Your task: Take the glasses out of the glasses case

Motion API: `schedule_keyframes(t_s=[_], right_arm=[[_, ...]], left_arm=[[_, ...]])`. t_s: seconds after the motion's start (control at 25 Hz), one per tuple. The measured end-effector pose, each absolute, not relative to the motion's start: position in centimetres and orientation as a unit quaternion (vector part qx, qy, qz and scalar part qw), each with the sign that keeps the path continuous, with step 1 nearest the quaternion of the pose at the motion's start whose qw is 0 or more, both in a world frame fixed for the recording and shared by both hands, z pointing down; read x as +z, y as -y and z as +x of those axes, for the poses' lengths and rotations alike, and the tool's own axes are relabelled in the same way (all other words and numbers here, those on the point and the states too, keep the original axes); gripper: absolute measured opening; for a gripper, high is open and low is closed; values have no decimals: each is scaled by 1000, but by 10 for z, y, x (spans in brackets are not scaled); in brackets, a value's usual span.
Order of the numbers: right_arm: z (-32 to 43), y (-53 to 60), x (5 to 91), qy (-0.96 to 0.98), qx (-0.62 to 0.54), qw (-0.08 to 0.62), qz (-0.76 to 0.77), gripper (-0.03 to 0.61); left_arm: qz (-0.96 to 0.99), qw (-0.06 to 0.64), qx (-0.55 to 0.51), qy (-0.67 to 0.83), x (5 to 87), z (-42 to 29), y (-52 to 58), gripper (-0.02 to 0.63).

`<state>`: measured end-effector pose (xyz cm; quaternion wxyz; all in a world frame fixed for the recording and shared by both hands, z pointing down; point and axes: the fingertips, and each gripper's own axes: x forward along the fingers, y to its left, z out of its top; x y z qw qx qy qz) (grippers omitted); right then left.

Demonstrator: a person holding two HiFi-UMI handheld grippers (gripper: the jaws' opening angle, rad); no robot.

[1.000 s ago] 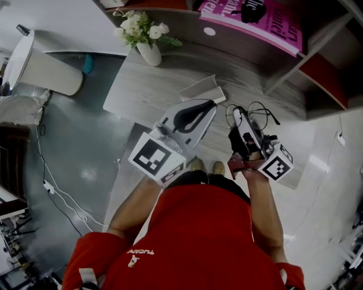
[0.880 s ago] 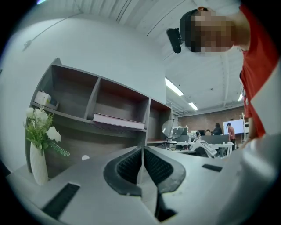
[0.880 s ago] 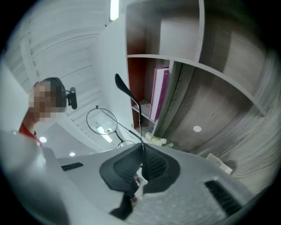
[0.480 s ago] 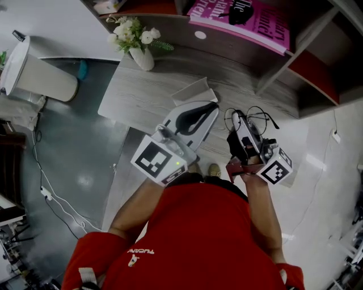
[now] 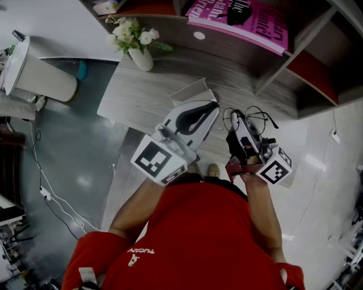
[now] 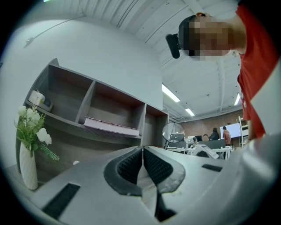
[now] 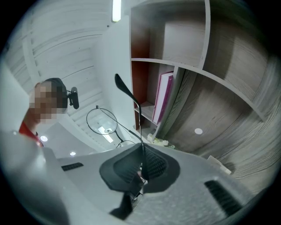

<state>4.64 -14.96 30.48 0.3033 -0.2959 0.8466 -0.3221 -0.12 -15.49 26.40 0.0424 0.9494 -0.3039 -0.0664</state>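
Thin black wire-rimmed glasses (image 5: 253,115) are held up off the grey wooden table (image 5: 142,99), just past its right end. My right gripper (image 5: 238,115) is shut on one temple arm; in the right gripper view the glasses (image 7: 102,121) rise from the closed pads (image 7: 153,163). The white glasses case (image 5: 193,90) lies open on the table, just beyond my left gripper (image 5: 214,106). That gripper is raised above the table with its pads (image 6: 131,165) pressed together; a pale sliver shows between them, and I cannot tell what it is. The case is out of the left gripper view.
A white vase of flowers (image 5: 140,52) stands at the table's far left. Behind the table are wooden shelves with a pink book (image 5: 244,17). A white bin (image 5: 34,71) stands on the floor at the left. A cable (image 5: 62,198) trails over the floor.
My left gripper has edged slightly right and up. The right gripper keeps still with the glasses in it. The case has not moved.
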Motion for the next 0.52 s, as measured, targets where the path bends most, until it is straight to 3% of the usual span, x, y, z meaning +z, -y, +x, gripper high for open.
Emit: schedule_keyframes(t_s=[0.52], right_arm=[[43, 146, 305, -852, -326, 295, -283, -2]], left_arm=[[952, 35, -70, 297, 259, -2, 150, 15]])
